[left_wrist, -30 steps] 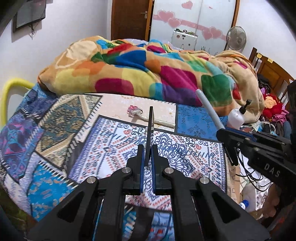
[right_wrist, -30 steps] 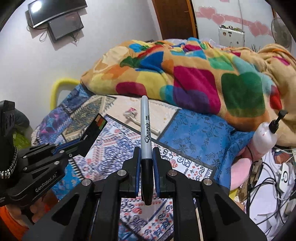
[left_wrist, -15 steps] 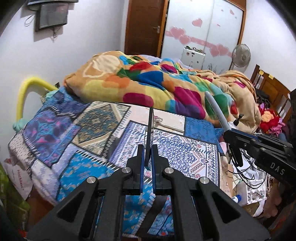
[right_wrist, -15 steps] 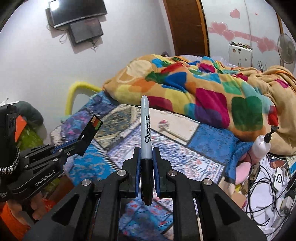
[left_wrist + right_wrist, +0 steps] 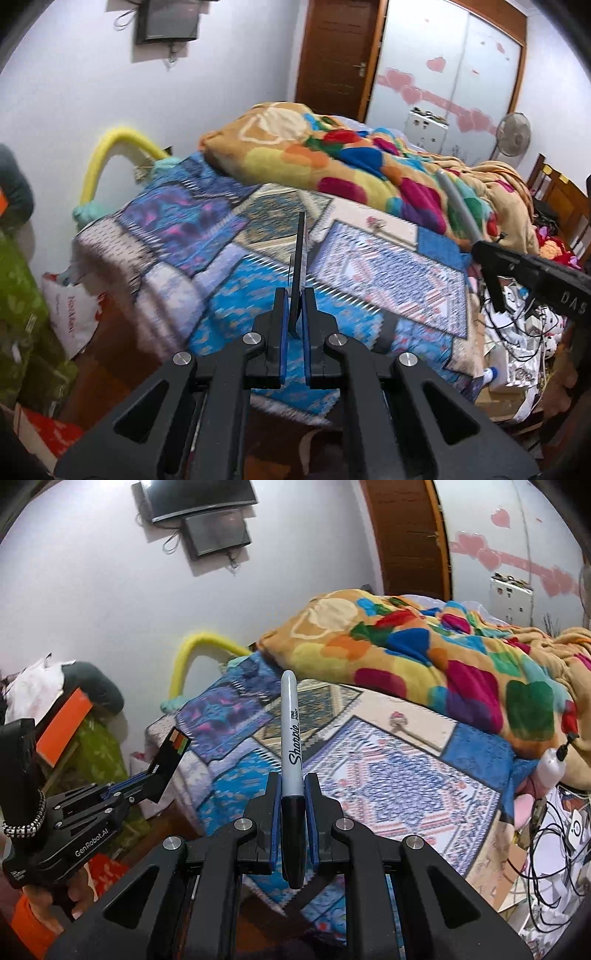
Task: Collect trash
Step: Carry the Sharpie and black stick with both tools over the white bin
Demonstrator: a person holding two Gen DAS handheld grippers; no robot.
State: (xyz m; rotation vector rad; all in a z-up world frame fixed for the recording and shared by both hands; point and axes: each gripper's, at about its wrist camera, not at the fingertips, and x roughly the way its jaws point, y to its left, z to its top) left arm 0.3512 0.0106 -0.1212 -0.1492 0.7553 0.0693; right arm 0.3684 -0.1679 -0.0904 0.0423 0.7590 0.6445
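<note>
Grippers pulled back from bed | left still clamps card | right marker

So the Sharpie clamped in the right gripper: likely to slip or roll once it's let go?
The Sharpie is a smooth round barrel, so it could slide between the right gripper pads. It looks stiff and probably light. Dropped on the patterned bedspread, it would probably roll little, since the fabric looks soft.

A grey-and-black Sharpie marker; an orange blanket with multicoloured hearts; a blue patchwork-patterned bedspread; a yellow foam tube; a brown door.
</note>
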